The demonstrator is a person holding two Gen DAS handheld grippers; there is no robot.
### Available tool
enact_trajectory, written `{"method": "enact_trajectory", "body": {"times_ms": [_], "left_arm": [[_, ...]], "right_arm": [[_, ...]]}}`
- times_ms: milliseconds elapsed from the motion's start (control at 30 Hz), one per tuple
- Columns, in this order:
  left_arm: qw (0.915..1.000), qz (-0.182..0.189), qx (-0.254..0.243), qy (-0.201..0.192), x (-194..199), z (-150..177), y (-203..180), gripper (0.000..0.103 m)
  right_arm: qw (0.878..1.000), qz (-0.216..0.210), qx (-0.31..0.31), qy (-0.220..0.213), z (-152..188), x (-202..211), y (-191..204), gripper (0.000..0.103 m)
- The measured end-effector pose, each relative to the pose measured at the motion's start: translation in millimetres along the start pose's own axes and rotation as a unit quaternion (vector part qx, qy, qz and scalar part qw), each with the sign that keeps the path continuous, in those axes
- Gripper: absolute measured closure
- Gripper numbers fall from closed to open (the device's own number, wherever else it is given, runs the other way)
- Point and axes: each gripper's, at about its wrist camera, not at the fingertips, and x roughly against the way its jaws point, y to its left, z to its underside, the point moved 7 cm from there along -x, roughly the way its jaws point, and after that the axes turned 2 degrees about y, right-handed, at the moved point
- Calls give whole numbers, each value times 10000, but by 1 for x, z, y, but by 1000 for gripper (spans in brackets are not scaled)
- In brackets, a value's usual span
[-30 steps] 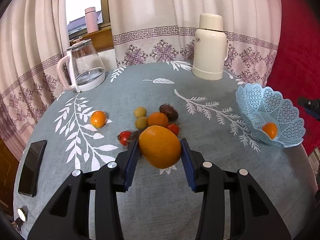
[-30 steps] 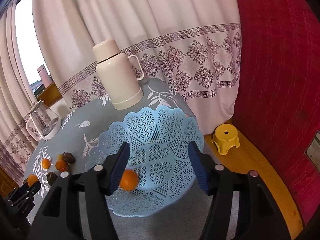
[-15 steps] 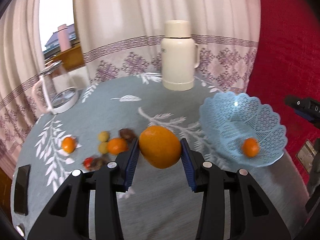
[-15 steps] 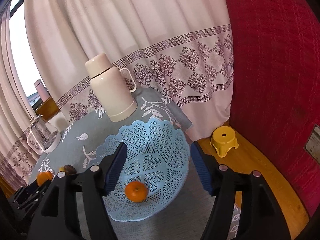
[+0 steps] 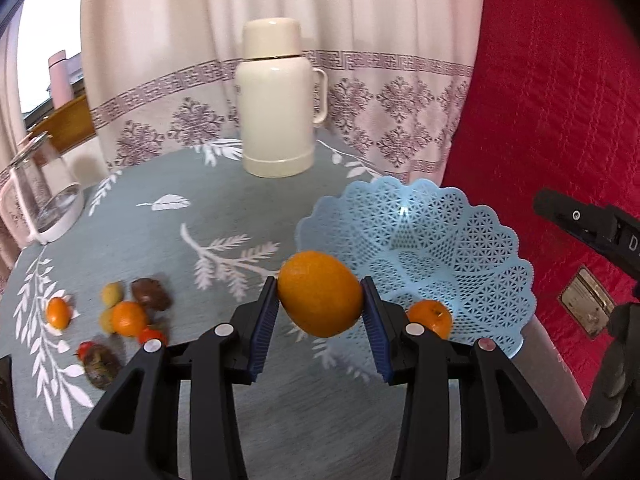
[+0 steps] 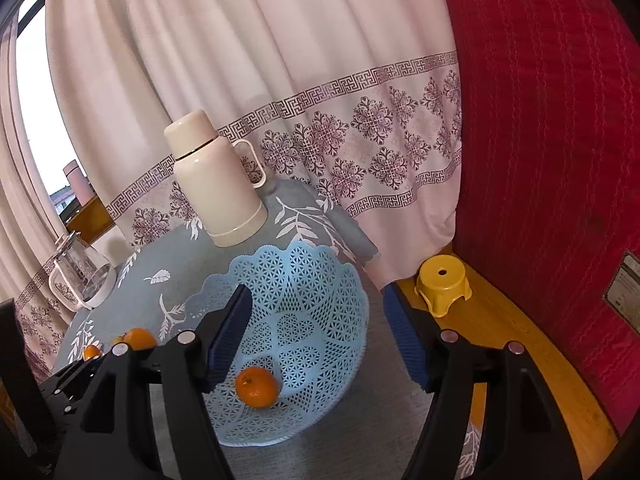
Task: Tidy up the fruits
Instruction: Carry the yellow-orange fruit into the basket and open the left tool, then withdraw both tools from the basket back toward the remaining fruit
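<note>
My left gripper (image 5: 320,314) is shut on a large orange (image 5: 320,300), held above the tablecloth at the near left rim of the light blue lattice basket (image 5: 460,240). A small tangerine (image 5: 430,318) lies in the basket's near side. To the left, loose fruit lies on the cloth: a tangerine (image 5: 128,318), a small orange (image 5: 58,312), yellow-green fruits (image 5: 111,294), a brown fruit (image 5: 150,298) and red tomatoes (image 5: 150,336). My right gripper (image 6: 316,308) hovers over the basket (image 6: 320,280), its jaws opening with nothing gripped. The tangerine (image 6: 257,386) lies below its left finger.
A cream thermos (image 5: 276,112) stands at the back of the round table and a glass kettle (image 5: 44,200) at the far left. Curtains hang behind. A red wall (image 6: 552,140) and a yellow stool (image 6: 442,286) on the floor are to the right.
My left gripper has carried the large orange rightward, from over the fruit pile to the basket's edge. The right gripper's jaws have spread wider above the basket.
</note>
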Motion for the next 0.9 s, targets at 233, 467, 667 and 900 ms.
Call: {"method": "enact_trajectory", "body": {"times_ms": [233,467,667,900], "left_arm": [[9998,141,-26,121,-17,-2,-10,60],[9997,175,68,168,-22,1,-9,50],[9998,144,102,8,-13,-4,-5,38],[9998,83,193,-4,-9,-6,0,24]], "right_arm": [[10000,50,-16,54,2,-5,-3,35],[9999,70,-3,91,4,-8,-3,35],[9999,48,15,91,5,-6,-2,35],[10000,8,11,25,2,-1,-1,35]]}}
